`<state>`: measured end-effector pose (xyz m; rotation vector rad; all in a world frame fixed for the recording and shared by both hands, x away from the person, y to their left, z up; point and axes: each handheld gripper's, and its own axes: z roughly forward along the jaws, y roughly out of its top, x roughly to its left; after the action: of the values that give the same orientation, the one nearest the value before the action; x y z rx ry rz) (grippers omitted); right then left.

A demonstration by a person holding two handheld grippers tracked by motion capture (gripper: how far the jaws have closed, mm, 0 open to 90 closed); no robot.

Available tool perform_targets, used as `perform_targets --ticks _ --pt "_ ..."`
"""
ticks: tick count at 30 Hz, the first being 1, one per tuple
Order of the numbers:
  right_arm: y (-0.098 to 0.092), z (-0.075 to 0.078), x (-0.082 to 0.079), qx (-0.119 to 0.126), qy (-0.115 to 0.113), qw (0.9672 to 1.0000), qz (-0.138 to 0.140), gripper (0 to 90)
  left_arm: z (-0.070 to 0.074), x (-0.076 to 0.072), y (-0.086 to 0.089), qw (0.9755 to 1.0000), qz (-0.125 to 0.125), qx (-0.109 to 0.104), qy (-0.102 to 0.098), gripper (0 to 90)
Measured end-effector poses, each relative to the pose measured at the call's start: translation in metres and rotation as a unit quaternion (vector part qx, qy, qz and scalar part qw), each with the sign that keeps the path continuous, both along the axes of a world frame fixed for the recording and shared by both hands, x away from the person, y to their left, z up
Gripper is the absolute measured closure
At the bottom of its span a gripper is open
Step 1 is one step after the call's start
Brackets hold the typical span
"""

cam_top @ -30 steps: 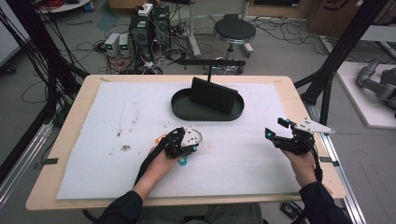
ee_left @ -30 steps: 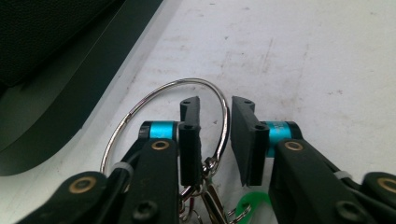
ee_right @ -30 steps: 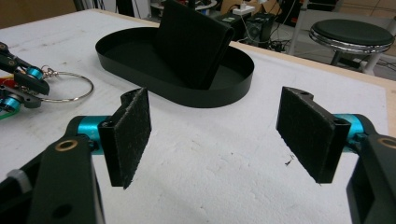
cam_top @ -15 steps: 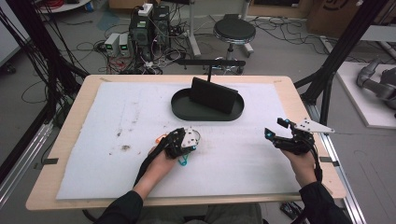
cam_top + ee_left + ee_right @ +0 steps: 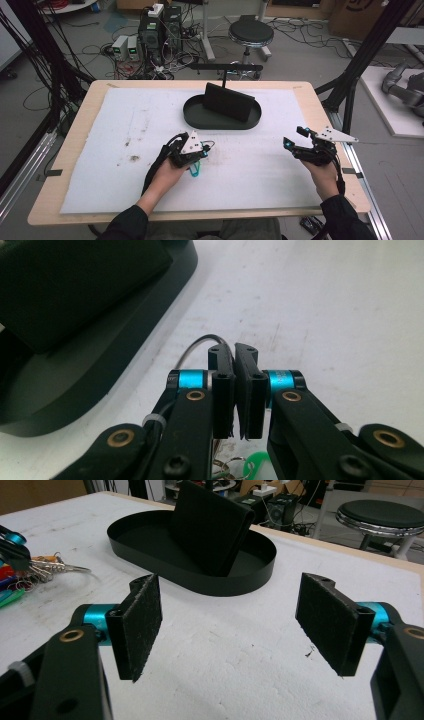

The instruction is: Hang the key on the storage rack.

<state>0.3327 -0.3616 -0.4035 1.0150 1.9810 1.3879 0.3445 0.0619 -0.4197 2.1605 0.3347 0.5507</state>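
Jaws of the left gripper (image 5: 197,159) are pressed together over a bunch of keys (image 5: 196,169) on the white mat (image 5: 260,165) in the high view, while the right gripper (image 5: 295,140) hovers well apart with its jaws spread. From the left gripper view, the pads (image 5: 223,390) have just been closing and now meet, with a key ring and green tag (image 5: 257,465) just below them. From the right gripper view, both pads (image 5: 142,622) stand wide with nothing between them, and the keys (image 5: 47,565) lie near the black oval tray (image 5: 220,587).
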Motion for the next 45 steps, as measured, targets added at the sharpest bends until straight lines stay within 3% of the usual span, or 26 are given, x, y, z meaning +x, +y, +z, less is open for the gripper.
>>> perform_targets --ticks 10,12,17,20,24,36,38,45 --pt "0.000 -0.001 0.000 0.001 0.002 1.0000 0.001 27.0 0.018 -0.004 0.022 0.9985 -0.002 -0.055 -0.008 86.1" --pt "0.000 -0.001 0.000 0.002 0.002 1.0000 0.002 27.0 0.018 -0.004 0.023 0.9984 -0.002 -0.056 -0.009 86.1" --pt "0.001 -0.001 0.000 0.003 0.004 1.0000 0.004 27.1 0.025 -0.005 0.033 0.9964 -0.003 -0.084 -0.008 86.1" --pt "0.001 -0.001 0.000 0.003 0.005 1.0000 0.005 27.1 0.028 -0.005 0.035 0.9962 -0.003 -0.087 -0.009 86.1" --pt "0.001 -0.001 0.000 0.003 0.006 1.0000 0.006 27.1 0.034 -0.007 0.040 0.9941 -0.005 -0.108 -0.012 86.1" --pt "0.001 -0.001 0.001 0.002 0.005 1.0000 0.006 27.2 0.040 -0.007 0.048 0.9915 -0.011 -0.129 -0.004 86.3" --pt "0.001 -0.001 0.001 0.002 0.006 1.0000 0.007 27.1 0.042 -0.007 0.051 0.9883 -0.015 -0.151 0.004 86.3" --pt "0.003 -0.001 0.001 0.002 0.006 0.9999 0.010 27.2 0.047 -0.007 0.055 0.9852 -0.030 -0.169 0.009 86.4"
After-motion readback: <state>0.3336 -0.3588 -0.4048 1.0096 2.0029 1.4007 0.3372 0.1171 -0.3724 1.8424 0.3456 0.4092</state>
